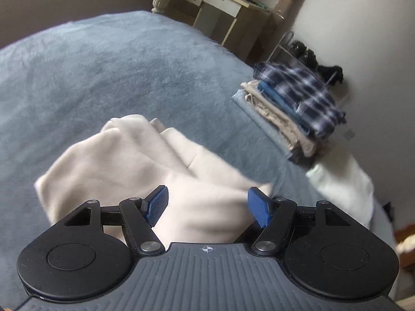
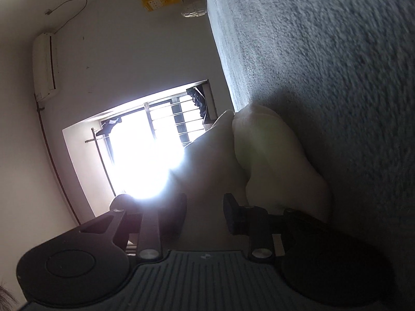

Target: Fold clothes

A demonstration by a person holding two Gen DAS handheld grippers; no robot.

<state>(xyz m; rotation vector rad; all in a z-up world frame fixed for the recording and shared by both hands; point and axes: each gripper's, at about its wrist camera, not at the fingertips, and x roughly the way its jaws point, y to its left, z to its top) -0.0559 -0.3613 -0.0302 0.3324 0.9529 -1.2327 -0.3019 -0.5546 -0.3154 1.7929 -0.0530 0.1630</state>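
Two claws work a cream garment (image 1: pixel 145 160) on the bed (image 1: pixel 103 77): left claw (image 1: pixel 207 207) gapes empty above it; right claw (image 2: pixel 205 215) half-open, cloth between its jaws, grip unclear.

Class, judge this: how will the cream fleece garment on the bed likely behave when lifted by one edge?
The cream garment lies in soft rumpled folds, so it will probably droop. Its thick fleecy look suggests it is bulky yet fairly light. Its nap will likely drag on the fuzzy blue blanket rather than slide.
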